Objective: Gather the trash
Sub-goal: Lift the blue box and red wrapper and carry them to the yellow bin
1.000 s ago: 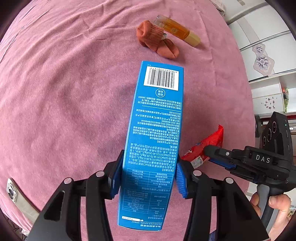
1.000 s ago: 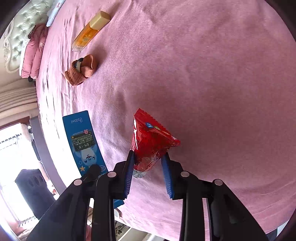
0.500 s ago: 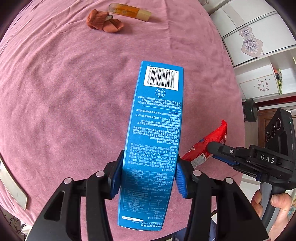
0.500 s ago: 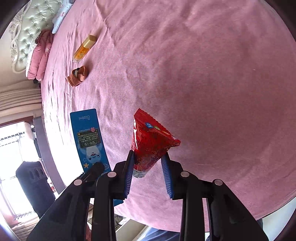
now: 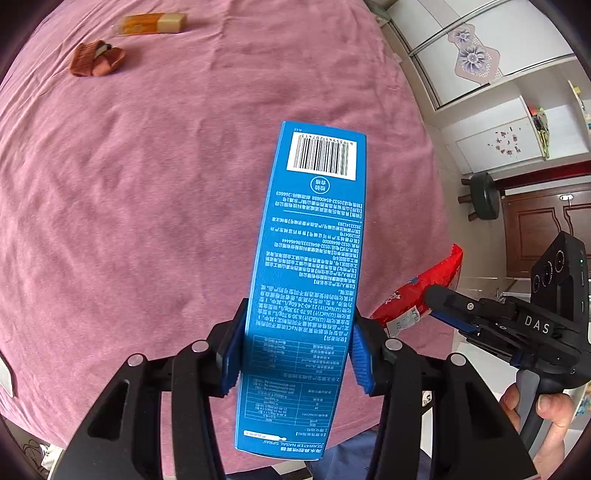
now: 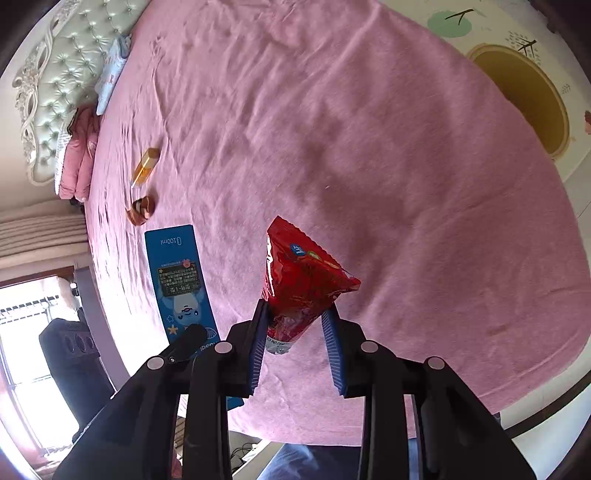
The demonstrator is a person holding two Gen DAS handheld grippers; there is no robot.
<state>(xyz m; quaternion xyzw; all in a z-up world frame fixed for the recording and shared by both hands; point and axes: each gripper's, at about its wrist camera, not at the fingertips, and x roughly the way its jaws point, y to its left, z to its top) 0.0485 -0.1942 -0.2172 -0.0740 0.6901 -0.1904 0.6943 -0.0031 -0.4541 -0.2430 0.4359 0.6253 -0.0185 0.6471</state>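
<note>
My left gripper [image 5: 295, 350] is shut on a tall blue nasal spray box [image 5: 314, 258] and holds it up over the pink bed [image 5: 147, 184]. My right gripper [image 6: 297, 339] is shut on a red snack wrapper [image 6: 299, 280], also held above the bed. In the left wrist view the right gripper [image 5: 439, 302] shows at the right with the red wrapper [image 5: 417, 291]. In the right wrist view the blue box [image 6: 181, 280] shows at the left.
An orange bottle [image 5: 151, 24] and a rust-coloured rolled sock [image 5: 96, 61] lie far up the bed; both also show in the right wrist view, bottle [image 6: 145, 166] and sock [image 6: 140, 210]. A headboard [image 6: 55, 92], pink pillows [image 6: 79, 155] and white cabinets [image 5: 498, 92] surround the bed.
Both grippers have lifted and pulled back from the bed with their loads. The bottle and sock look smaller and farther away. The grips have not changed.
</note>
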